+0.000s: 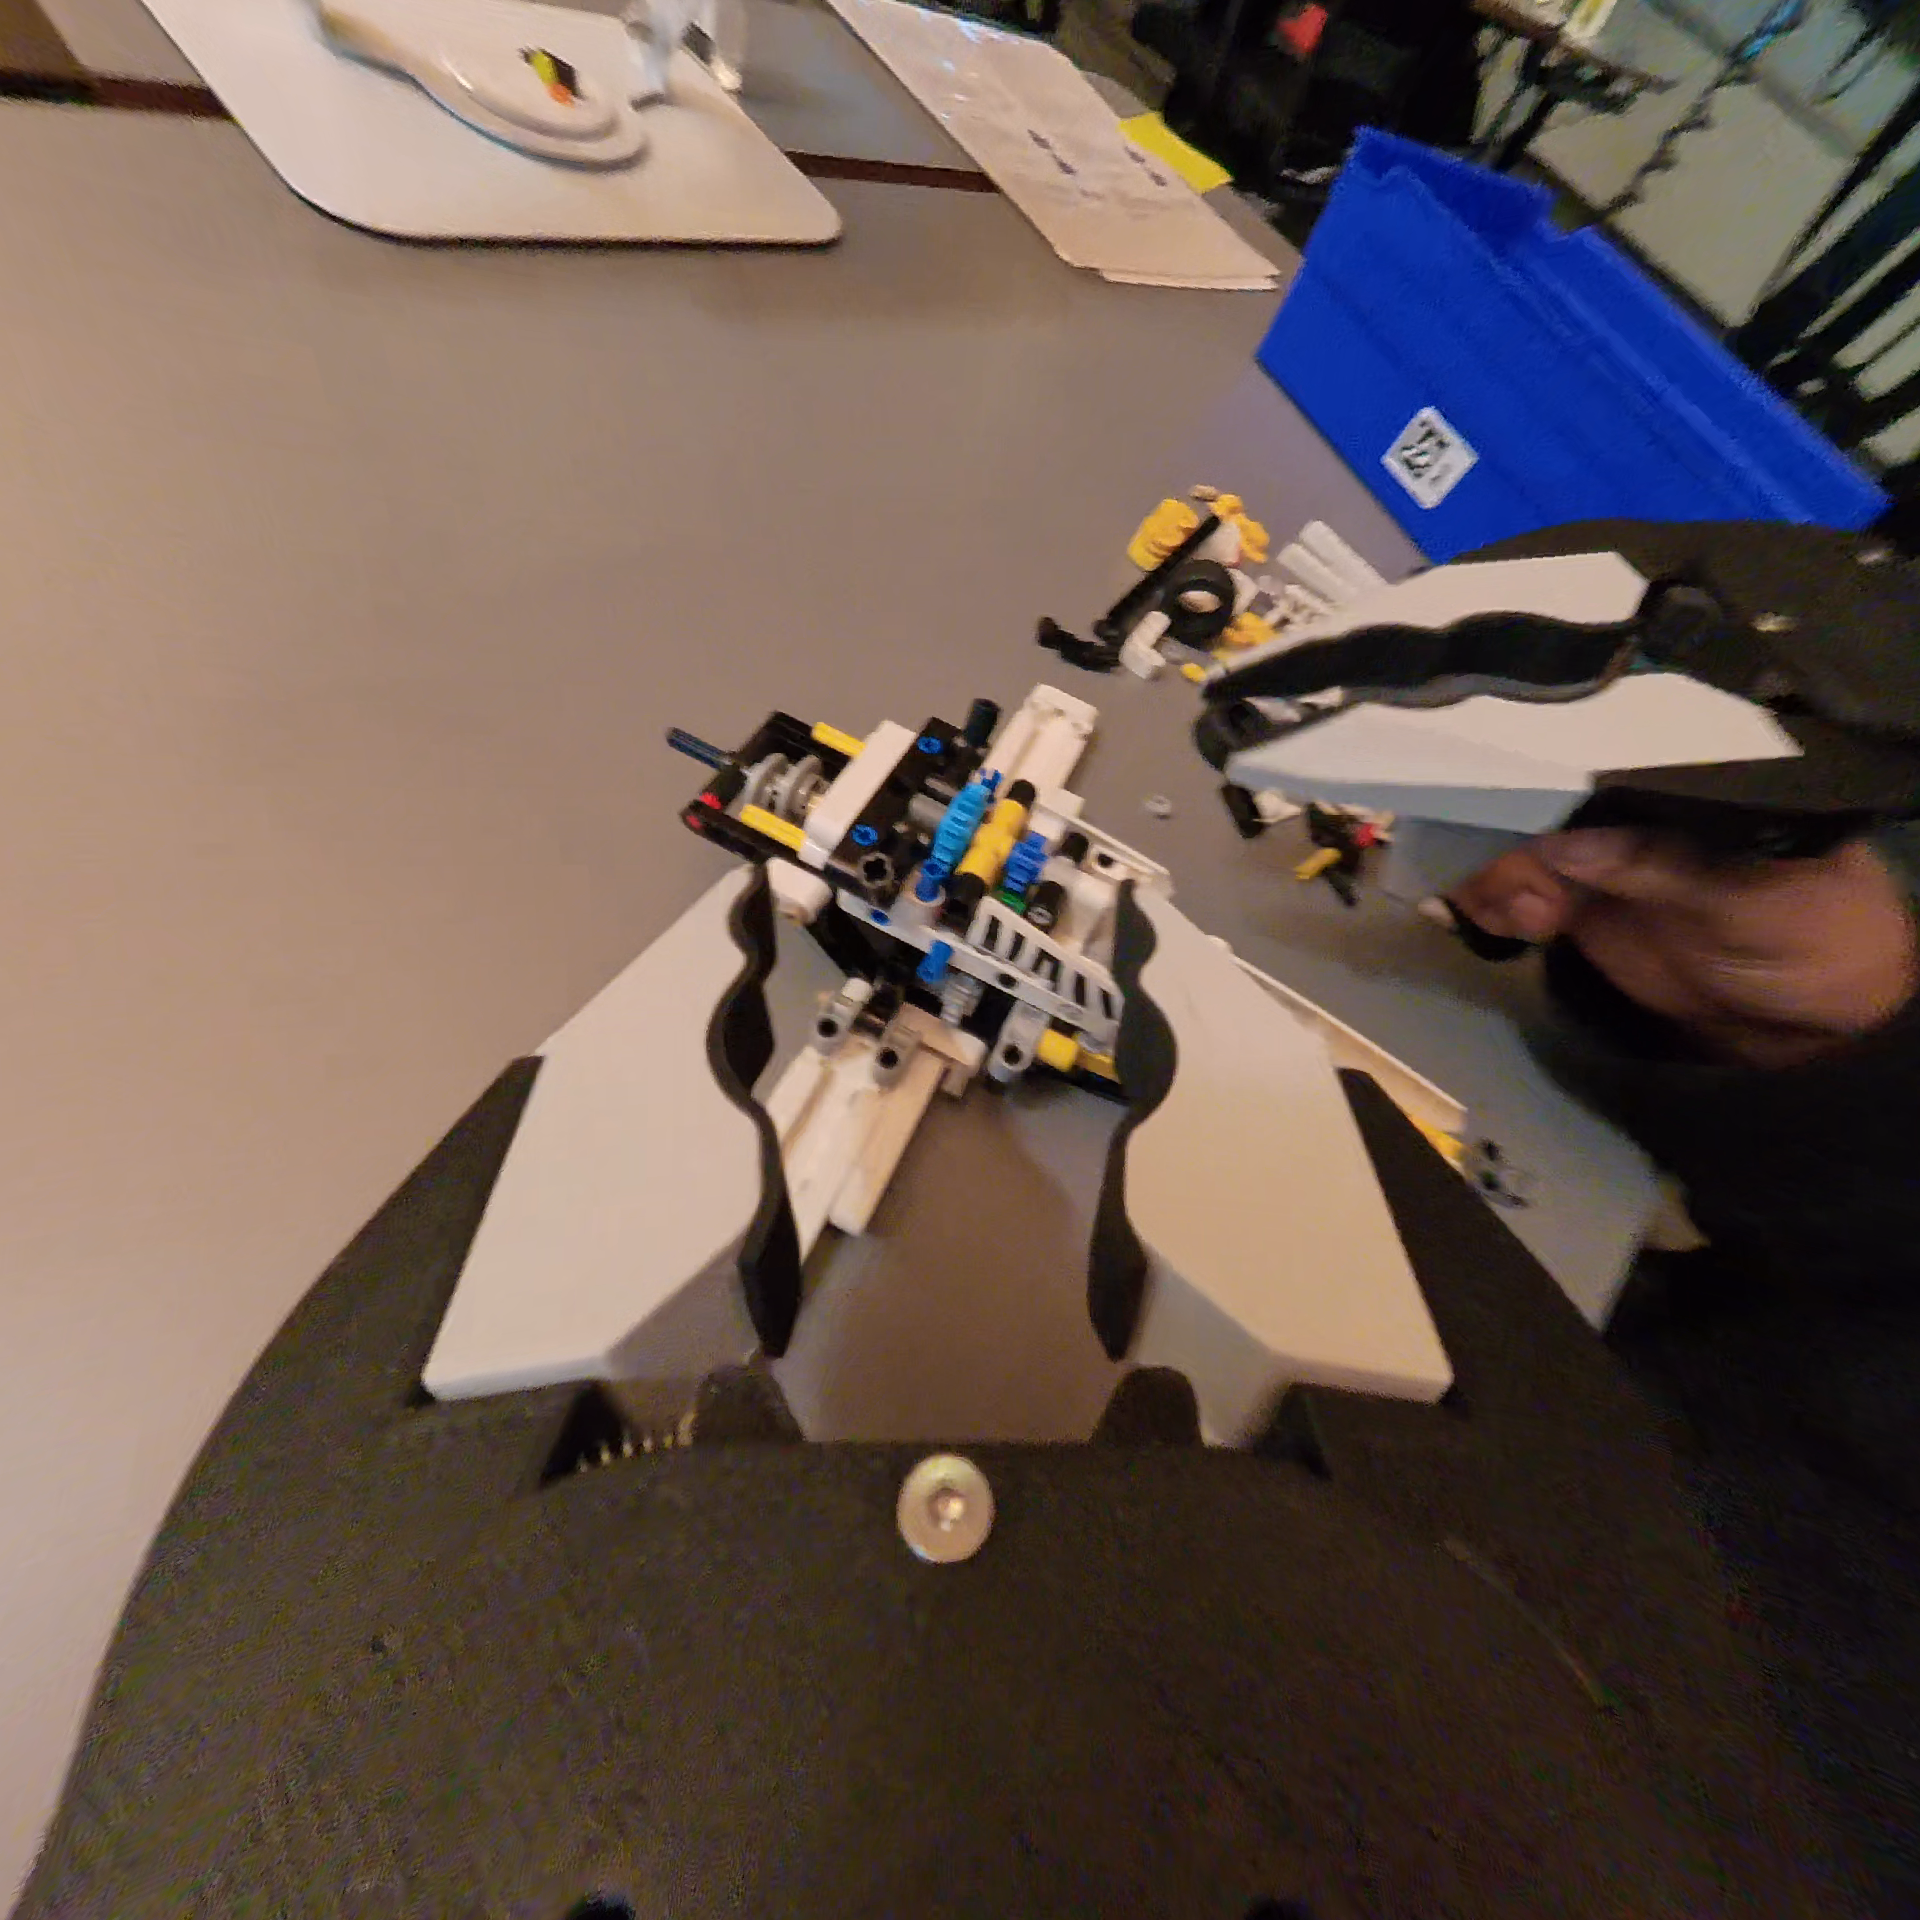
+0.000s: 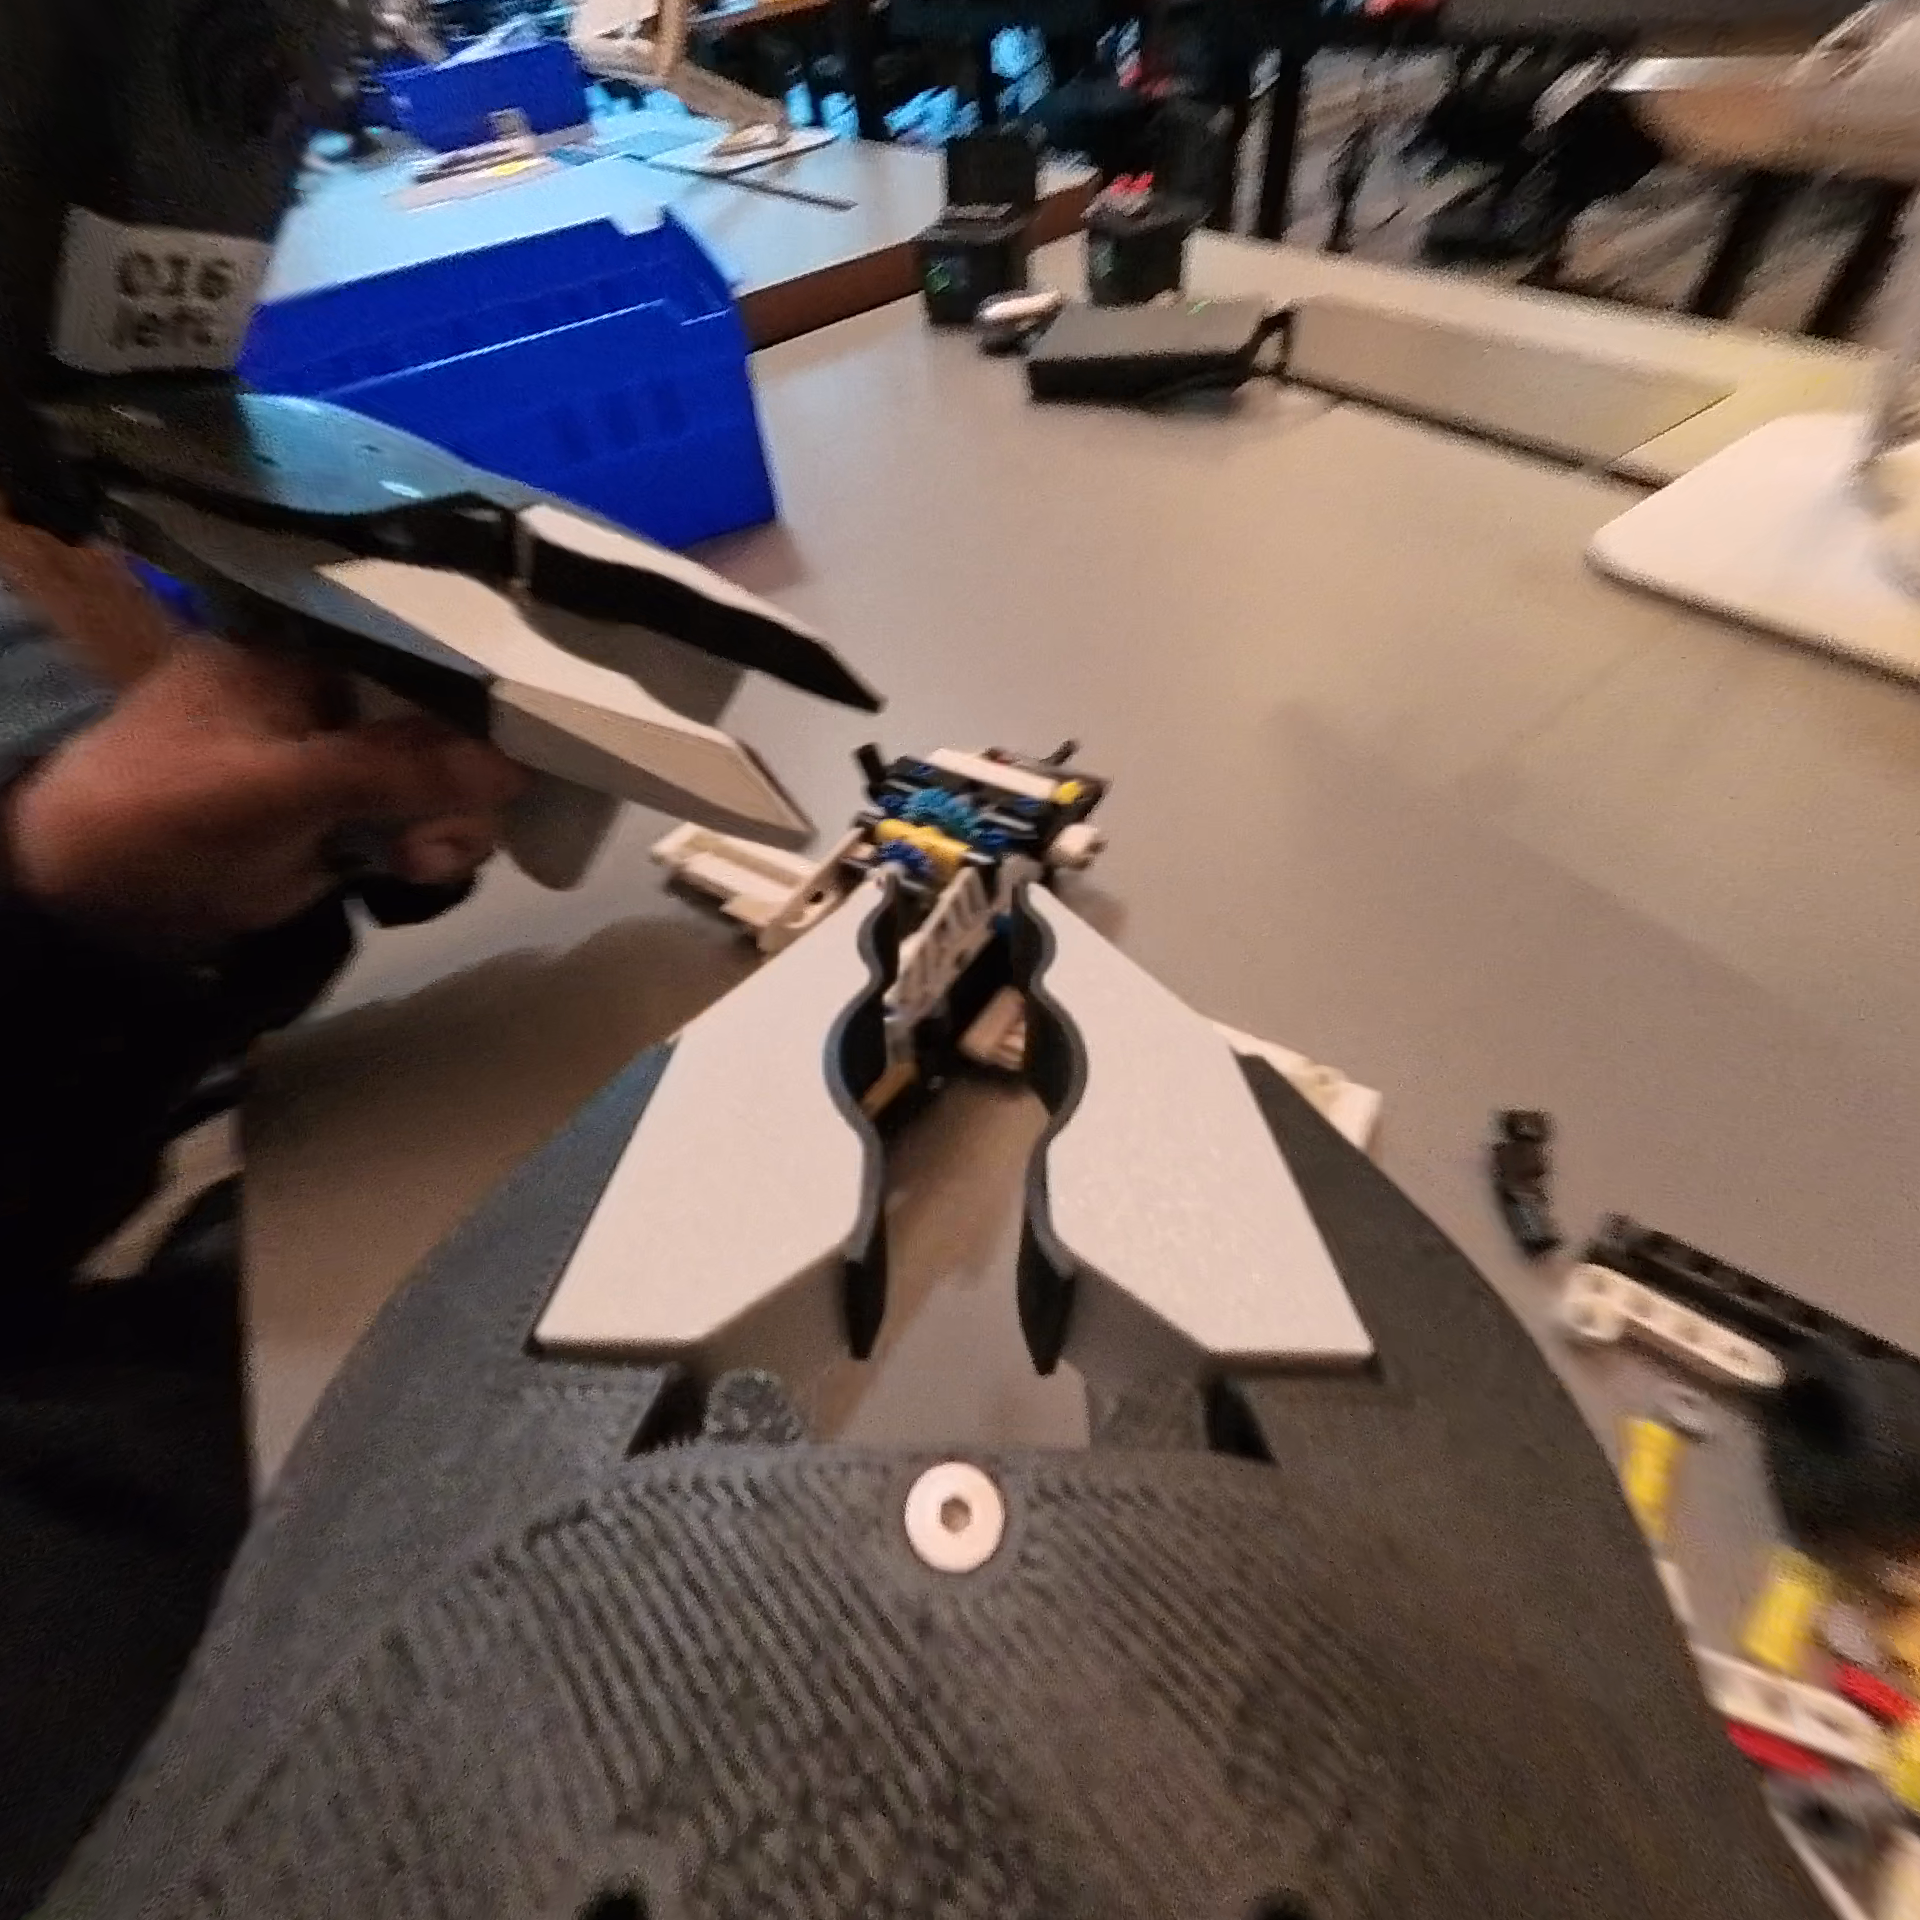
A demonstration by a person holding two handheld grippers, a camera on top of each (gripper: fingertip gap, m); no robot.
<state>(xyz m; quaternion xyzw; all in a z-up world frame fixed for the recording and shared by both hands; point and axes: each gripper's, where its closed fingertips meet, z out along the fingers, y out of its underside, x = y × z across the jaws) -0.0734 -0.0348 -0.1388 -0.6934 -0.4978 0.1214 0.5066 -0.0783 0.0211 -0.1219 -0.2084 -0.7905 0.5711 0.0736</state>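
Observation:
A building-brick model in black, white, yellow and blue, with gears and a white grille panel, stands on the grey table on a long white base. My left gripper is shut on it, one pad against each side. In the right wrist view the left gripper is blurred, by the model's left end. My right gripper has its jaws a little apart, and the grille shows through the gap. In the left wrist view the right gripper hovers right of the model, clear of it.
A blue bin stands at the back right, with a pile of loose parts in front of it. More parts lie at the right. A white board and papers lie at the back. A hand holds the right gripper.

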